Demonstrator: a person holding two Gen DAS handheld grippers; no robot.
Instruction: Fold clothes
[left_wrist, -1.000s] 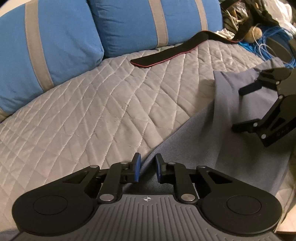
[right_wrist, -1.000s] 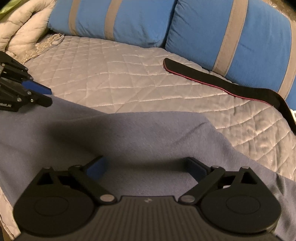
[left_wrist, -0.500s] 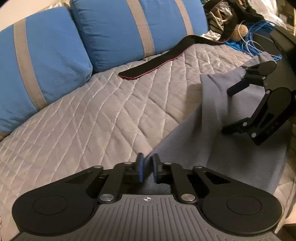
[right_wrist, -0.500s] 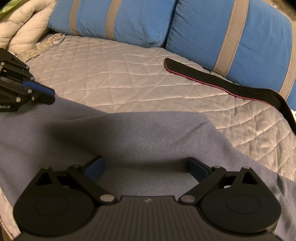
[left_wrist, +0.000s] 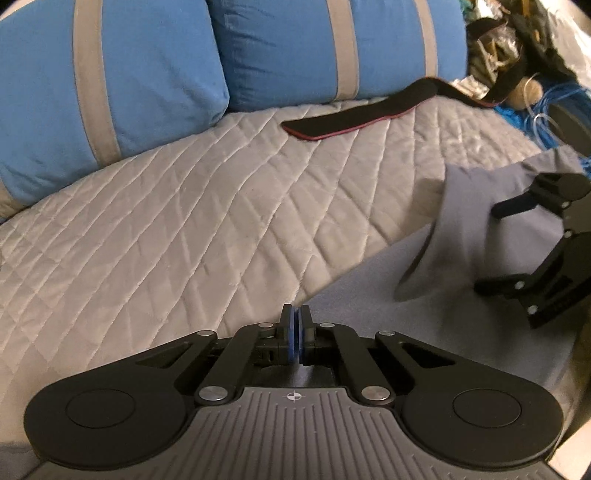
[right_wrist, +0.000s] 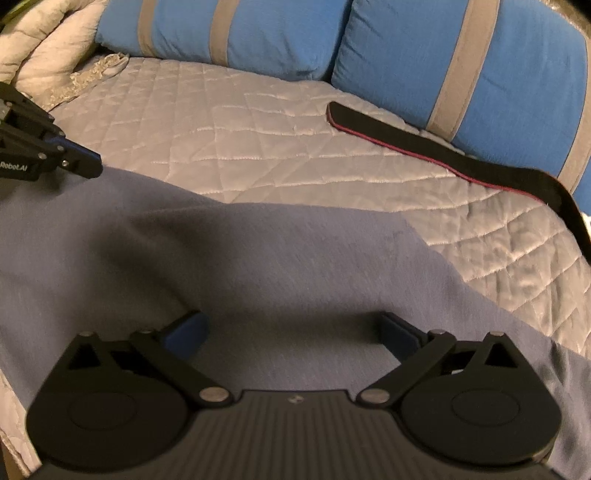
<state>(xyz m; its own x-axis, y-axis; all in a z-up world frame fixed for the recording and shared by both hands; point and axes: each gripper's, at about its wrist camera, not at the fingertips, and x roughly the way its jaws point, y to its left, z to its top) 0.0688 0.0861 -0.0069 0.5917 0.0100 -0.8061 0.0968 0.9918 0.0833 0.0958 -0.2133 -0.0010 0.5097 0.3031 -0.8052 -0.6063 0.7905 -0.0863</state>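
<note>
A grey-blue garment (left_wrist: 369, 306) lies spread over the near part of the quilted bed cover (left_wrist: 184, 221). My left gripper (left_wrist: 295, 332) is shut, its blue pads pinching the garment's left edge. In the right wrist view the left gripper (right_wrist: 83, 164) sits at the garment's (right_wrist: 258, 258) far left corner, and the cloth rises up to its tip. My right gripper (right_wrist: 291, 328) is open wide just above the cloth, with nothing between its fingers. From the left wrist view, the right gripper (left_wrist: 506, 243) hovers beside a raised fold at the garment's right side.
Two blue pillows with grey stripes (left_wrist: 332, 48) (right_wrist: 461, 62) line the back of the bed. A black strap with a red edge (left_wrist: 354, 118) (right_wrist: 424, 155) lies in front of them. Clutter and blue cables (left_wrist: 517, 92) sit at the far right. A bunched cream quilt (right_wrist: 48, 55) lies at the far left.
My left gripper's fingers closed from a small gap to shut on the garment's edge. The cloth near the right gripper lifted into a fold. The right gripper stayed open.
</note>
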